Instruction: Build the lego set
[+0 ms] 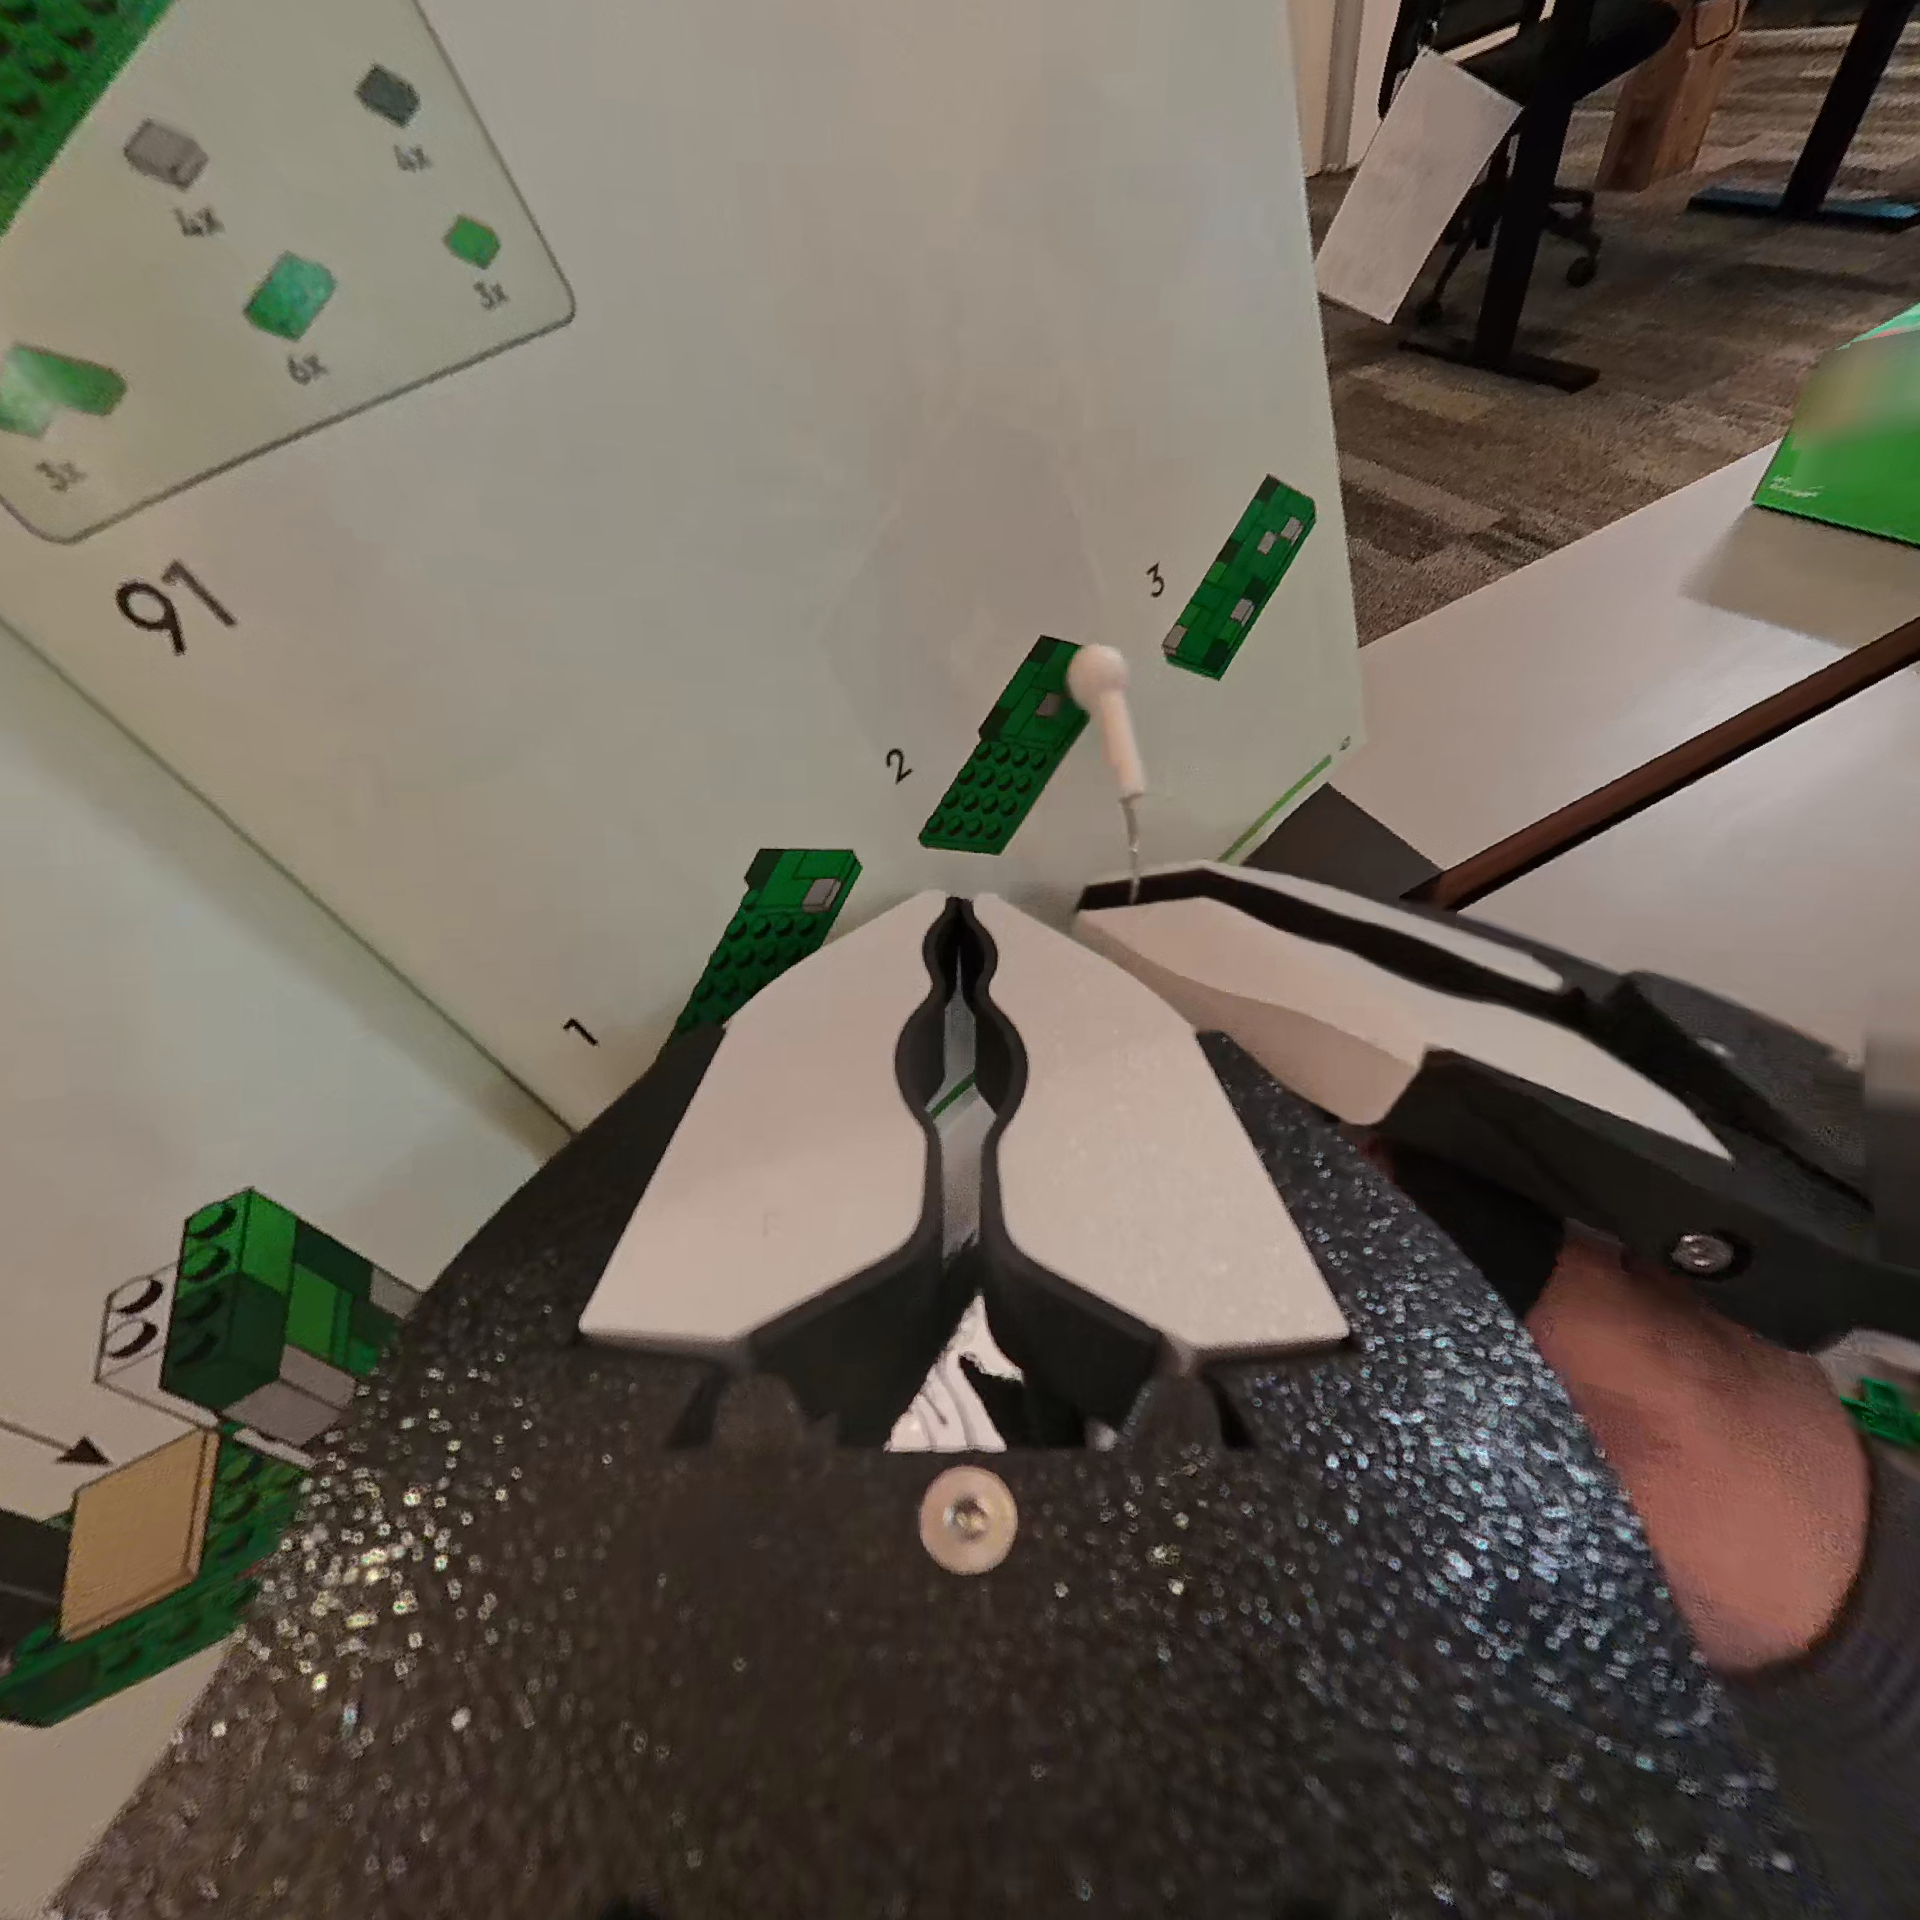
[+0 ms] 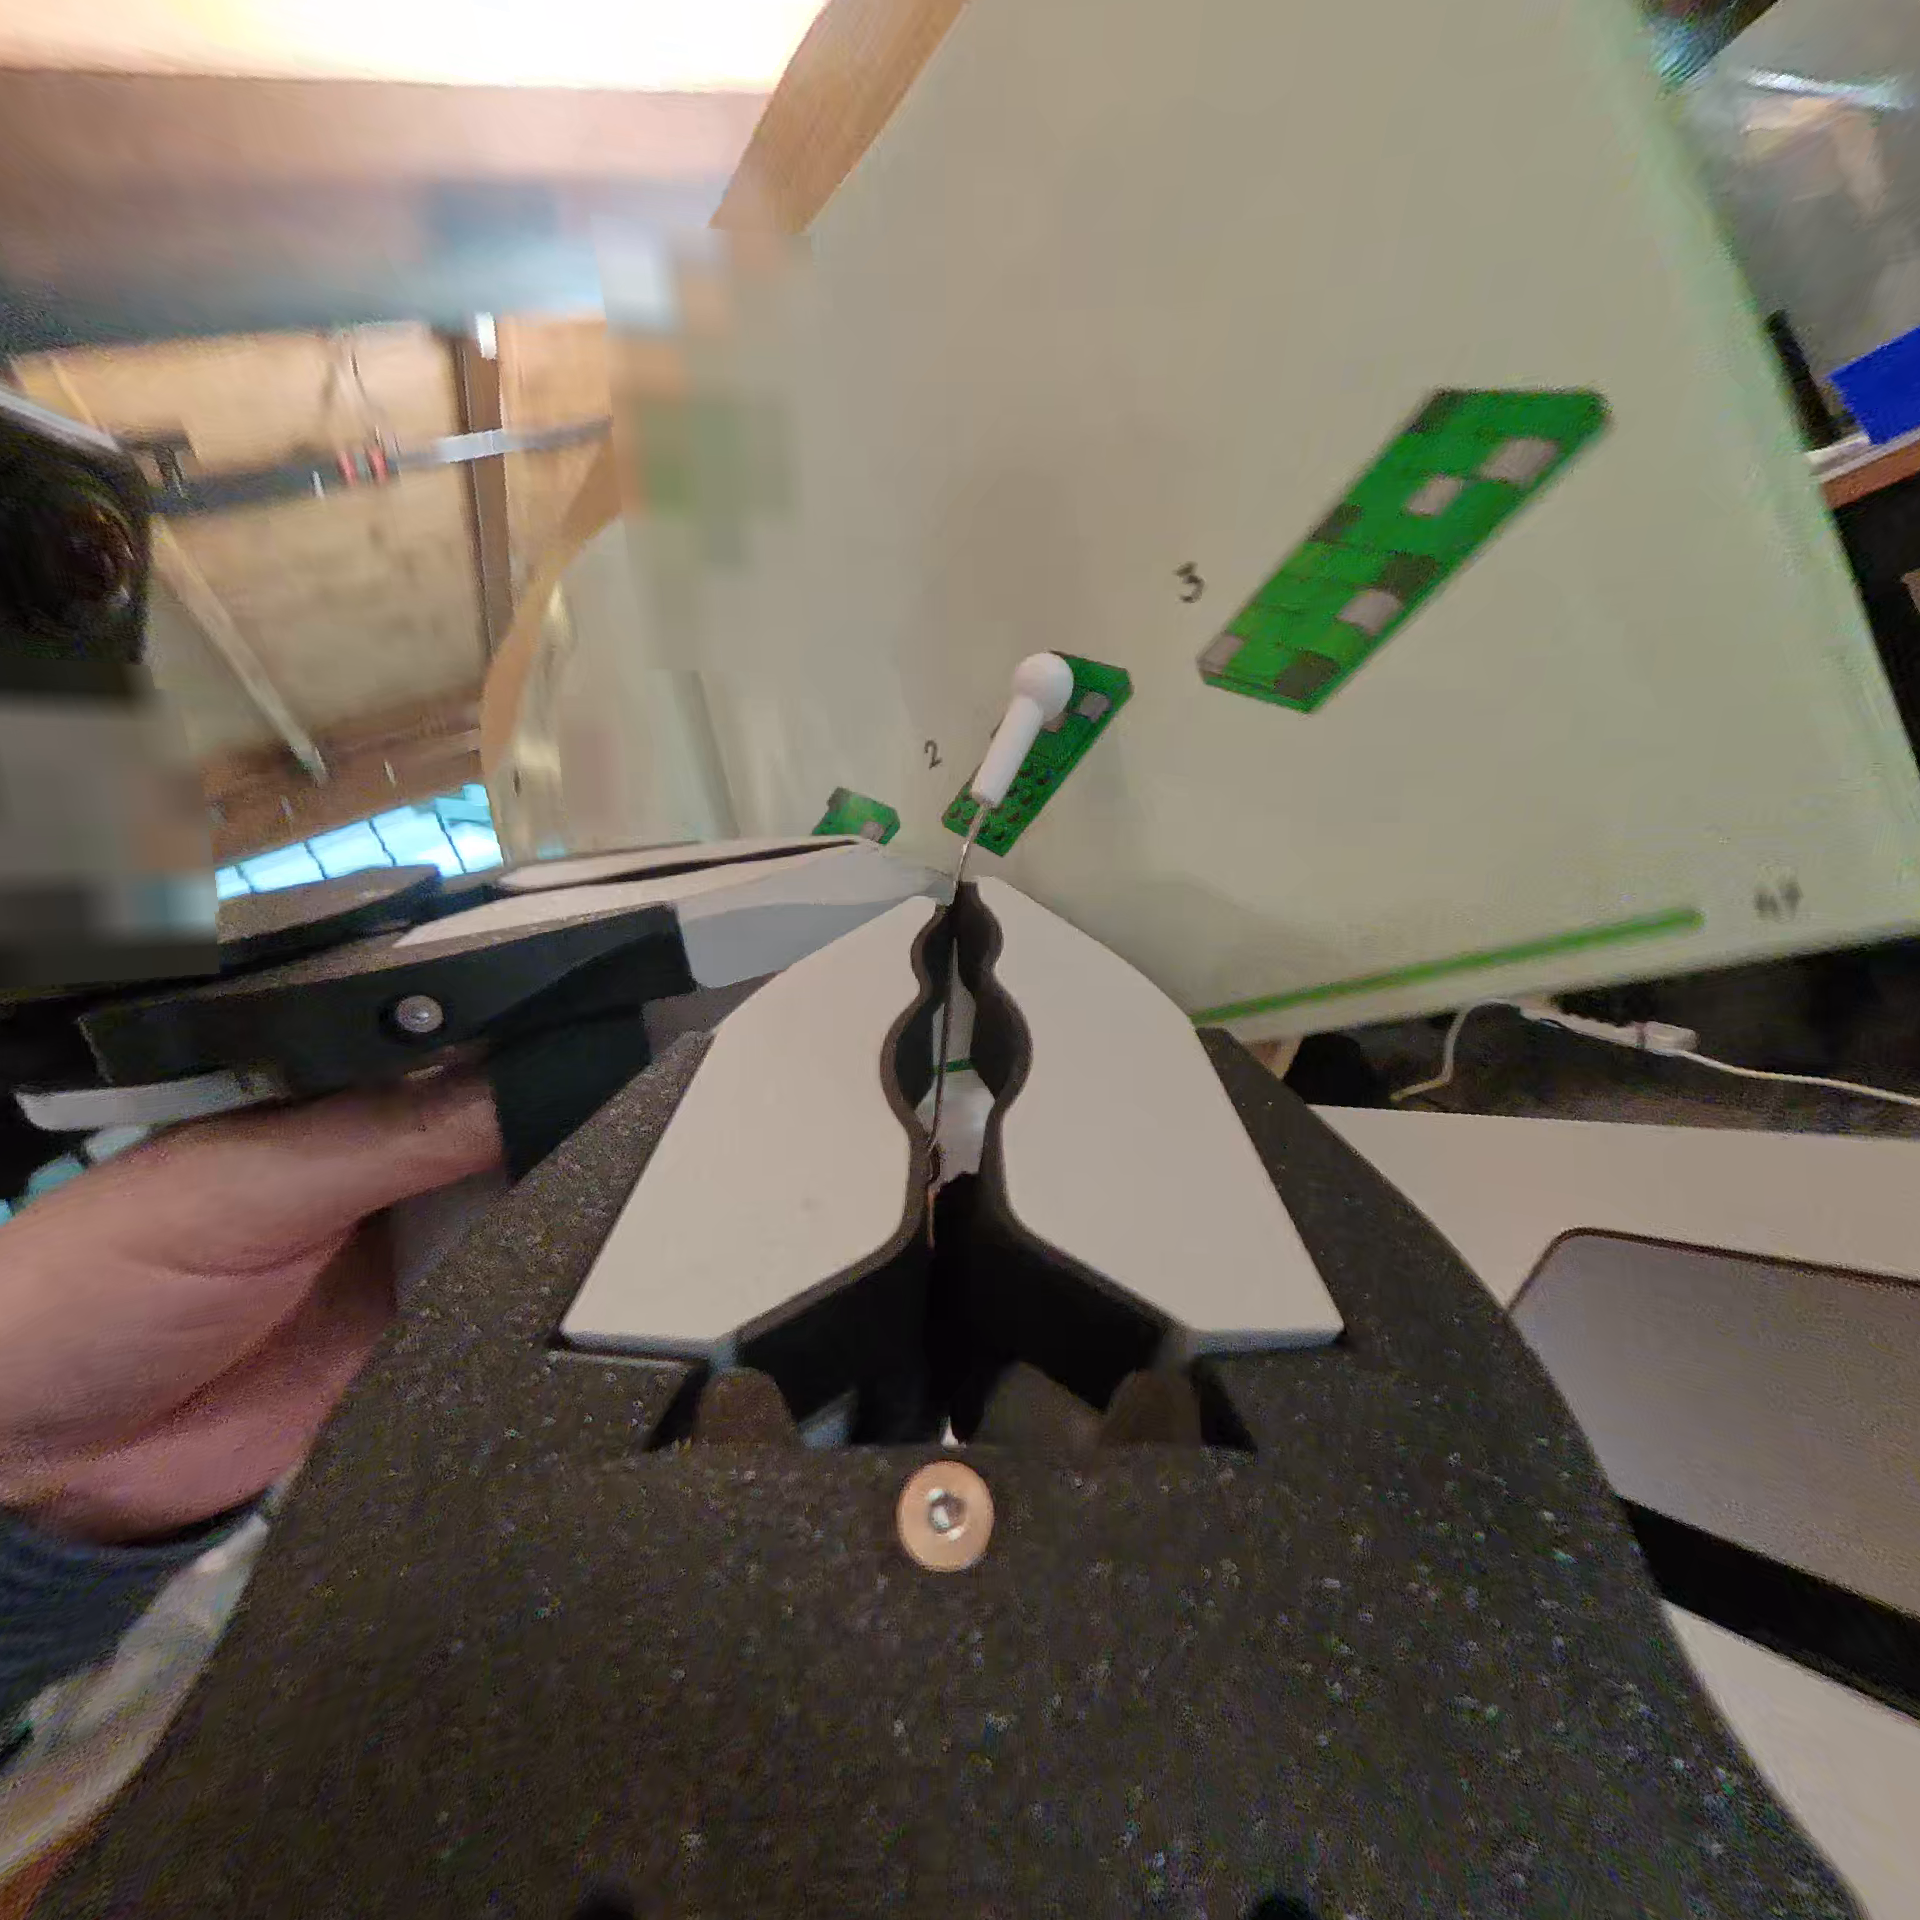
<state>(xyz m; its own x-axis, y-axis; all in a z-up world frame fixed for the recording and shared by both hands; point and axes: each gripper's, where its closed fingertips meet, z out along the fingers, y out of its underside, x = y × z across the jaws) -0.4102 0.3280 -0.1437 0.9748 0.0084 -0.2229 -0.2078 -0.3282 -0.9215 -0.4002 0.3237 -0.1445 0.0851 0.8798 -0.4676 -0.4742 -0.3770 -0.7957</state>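
Observation:
The instruction booklet page (image 1: 727, 520), with printed green brick steps, stands raised in front of both grippers. My left gripper (image 1: 961, 906) is shut at the page's lower edge and seems to pinch it; a strip of the page shows through the gap between the jaws. My right gripper (image 2: 961, 888) is shut on the thin wire of a white-headed pin (image 2: 1023, 727), which sticks up against the page (image 2: 1299, 312). The right gripper (image 1: 1086, 902) lies just right of the left one, and the pin (image 1: 1107, 717) rises from it. The left gripper (image 2: 894, 857) reaches in from the left. No loose bricks show.
A white table (image 1: 1662, 748) runs to the right, with a green box (image 1: 1839, 468) at its far end. A grey flat device (image 2: 1714, 1382) and a white cable (image 2: 1558, 1023) lie right of my right gripper. A hand (image 2: 187, 1299) holds the left gripper. Office floor and chair legs are beyond. Less than 4 cm separates the two grippers' tips.

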